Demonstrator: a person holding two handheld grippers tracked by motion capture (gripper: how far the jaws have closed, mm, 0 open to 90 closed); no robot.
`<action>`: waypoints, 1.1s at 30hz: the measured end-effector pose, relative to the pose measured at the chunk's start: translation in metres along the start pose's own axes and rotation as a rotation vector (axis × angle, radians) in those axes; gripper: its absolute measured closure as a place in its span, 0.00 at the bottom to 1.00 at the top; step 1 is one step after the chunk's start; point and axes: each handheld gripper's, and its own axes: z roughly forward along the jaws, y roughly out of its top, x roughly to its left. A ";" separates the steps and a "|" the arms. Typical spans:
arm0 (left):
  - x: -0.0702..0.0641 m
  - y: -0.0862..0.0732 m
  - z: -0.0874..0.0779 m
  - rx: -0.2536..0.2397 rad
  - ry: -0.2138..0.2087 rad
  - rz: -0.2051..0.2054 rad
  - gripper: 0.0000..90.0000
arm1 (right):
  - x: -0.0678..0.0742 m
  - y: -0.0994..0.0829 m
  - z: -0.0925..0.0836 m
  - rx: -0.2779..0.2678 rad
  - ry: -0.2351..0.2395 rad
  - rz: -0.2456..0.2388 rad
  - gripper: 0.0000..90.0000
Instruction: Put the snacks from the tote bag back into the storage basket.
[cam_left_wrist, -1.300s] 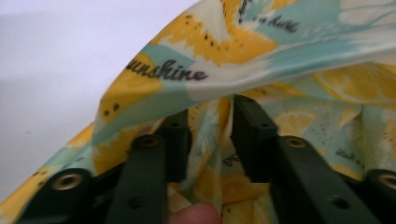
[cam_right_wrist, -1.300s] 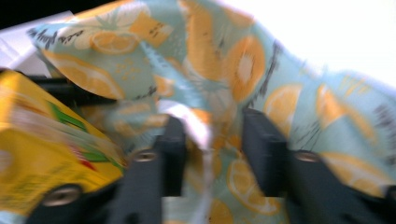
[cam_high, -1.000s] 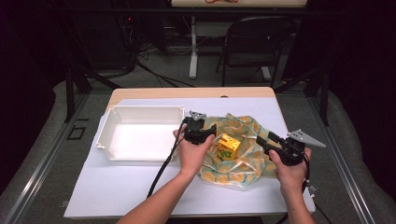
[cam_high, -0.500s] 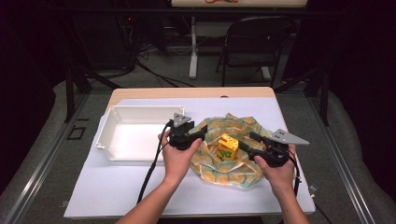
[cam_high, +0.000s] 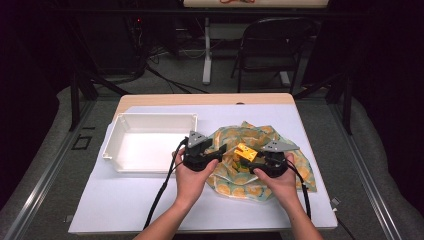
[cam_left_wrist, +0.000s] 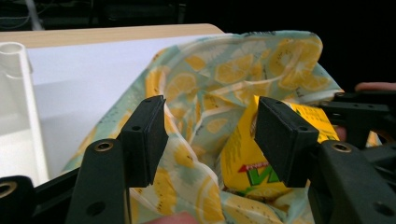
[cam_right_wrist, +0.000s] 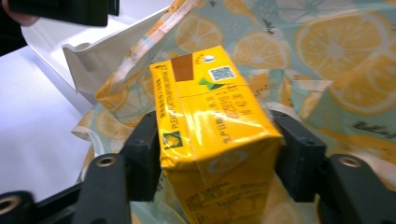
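A lab or studio recording space: dark curtained surroundings, a worktop covered in white sheeting, a folding chair, cables trailing over the carpeted floor, metal stand legs.

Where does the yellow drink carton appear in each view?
High view: yellow carton right of centre on the lemon-print cloth, by the right gripper.
Left gripper view: lower right, behind the right-hand jaw.
Right gripper view: centre, between the jaws.
Shared landmark: the cloth.
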 end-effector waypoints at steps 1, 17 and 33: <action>-0.001 -0.001 0.000 -0.004 -0.001 0.003 0.48 | 0.001 0.000 0.000 0.000 0.001 -0.004 0.52; -0.023 -0.022 0.006 -0.008 -0.100 0.156 0.25 | 0.006 0.017 -0.030 -0.062 -0.066 0.034 0.55; -0.059 -0.021 0.023 -0.001 -0.118 0.286 0.15 | 0.026 0.034 -0.055 -0.123 -0.043 0.036 0.55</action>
